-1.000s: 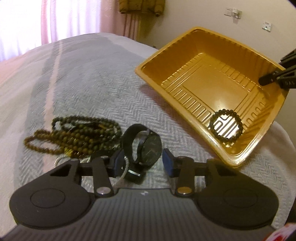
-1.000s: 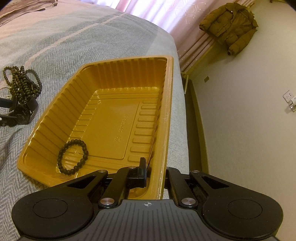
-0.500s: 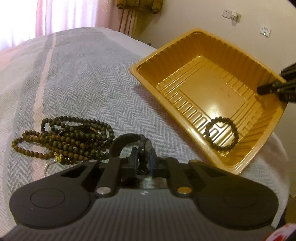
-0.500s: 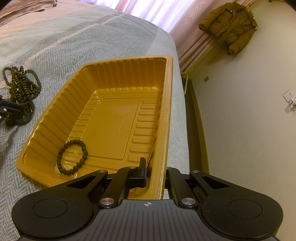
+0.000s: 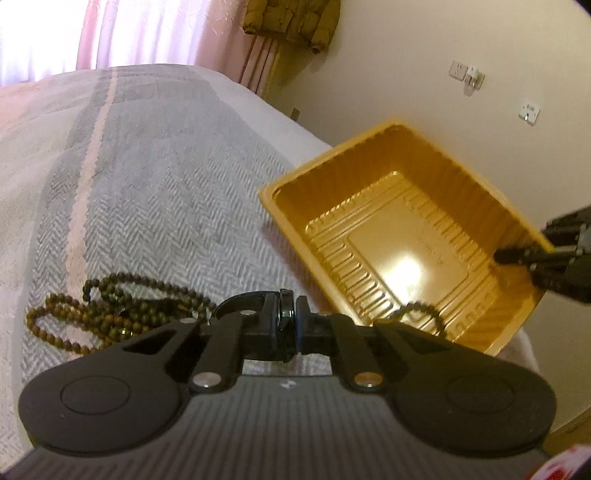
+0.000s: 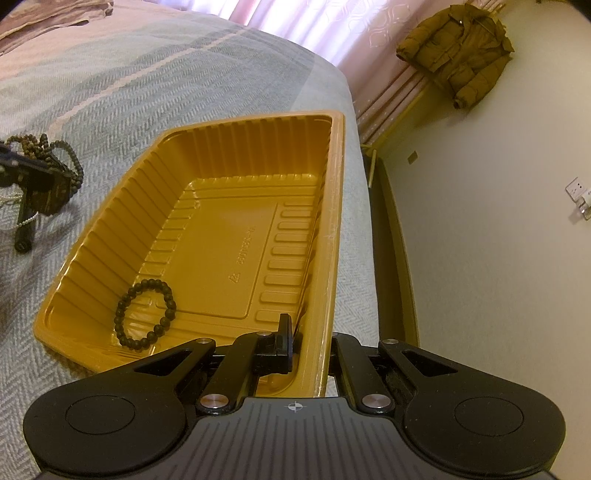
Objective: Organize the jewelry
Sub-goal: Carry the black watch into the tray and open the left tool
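- Left claw (image 5: 287, 325): closed on the black wristwatch (image 5: 284, 314), pads pinching its case; the strap (image 5: 240, 303) loops out to the left, above the bed.
- Right claw (image 6: 310, 350): clamped on the near wall of the gold plastic tray (image 6: 334, 206).
- Black bead bracelet (image 6: 144, 314): lying inside the tray, near its left corner.
- Brown-green bead necklaces (image 5: 110, 314): heaped on the grey herringbone bedspread (image 5: 155, 192), left of the tray.
- Olive jacket (image 6: 458, 55): hanging by the pink curtain (image 6: 369, 29).
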The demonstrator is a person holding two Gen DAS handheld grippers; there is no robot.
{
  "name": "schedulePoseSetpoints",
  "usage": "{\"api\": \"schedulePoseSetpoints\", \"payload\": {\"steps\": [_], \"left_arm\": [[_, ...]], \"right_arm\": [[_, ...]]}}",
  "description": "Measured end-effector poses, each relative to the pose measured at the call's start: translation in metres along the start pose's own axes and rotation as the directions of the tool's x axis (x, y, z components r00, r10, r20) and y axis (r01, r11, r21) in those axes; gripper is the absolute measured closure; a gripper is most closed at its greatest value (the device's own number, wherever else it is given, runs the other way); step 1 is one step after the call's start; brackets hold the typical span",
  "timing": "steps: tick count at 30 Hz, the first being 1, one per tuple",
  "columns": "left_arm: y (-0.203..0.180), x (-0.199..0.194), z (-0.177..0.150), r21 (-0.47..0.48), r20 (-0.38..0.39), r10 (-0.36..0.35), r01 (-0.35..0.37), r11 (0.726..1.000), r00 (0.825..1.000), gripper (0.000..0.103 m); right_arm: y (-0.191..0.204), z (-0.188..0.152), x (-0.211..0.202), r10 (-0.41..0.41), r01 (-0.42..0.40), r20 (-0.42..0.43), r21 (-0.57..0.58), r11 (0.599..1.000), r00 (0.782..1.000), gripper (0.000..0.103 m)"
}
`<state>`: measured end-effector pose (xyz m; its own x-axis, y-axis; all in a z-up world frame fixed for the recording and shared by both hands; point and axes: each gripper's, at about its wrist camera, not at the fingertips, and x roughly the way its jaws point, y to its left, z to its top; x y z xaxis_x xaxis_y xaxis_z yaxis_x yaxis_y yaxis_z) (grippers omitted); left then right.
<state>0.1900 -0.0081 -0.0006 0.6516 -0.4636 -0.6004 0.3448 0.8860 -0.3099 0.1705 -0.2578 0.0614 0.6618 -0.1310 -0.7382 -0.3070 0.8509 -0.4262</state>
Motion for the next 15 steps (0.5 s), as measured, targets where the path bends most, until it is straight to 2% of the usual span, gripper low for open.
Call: {"api": "schedulePoseSetpoints", "payload": {"steps": [6,15], "left_arm": [[-0.012,-0.002,0.013,-0.01,0.015,-0.038,0.038,0.999,0.999,0.095],[-0.061,0.015,0.017,0.022,-0.005,-0.149,0.149,0.989,0.989,0.095]], "right_arm": [[0.0,0.0,-0.001,0.0,0.0,0.002,0.002,1.0,1.0,0.099],[0.0,-0.001,0.001,0.001,-0.001,0.0,0.006,1.0,1.0,0.099]]}}
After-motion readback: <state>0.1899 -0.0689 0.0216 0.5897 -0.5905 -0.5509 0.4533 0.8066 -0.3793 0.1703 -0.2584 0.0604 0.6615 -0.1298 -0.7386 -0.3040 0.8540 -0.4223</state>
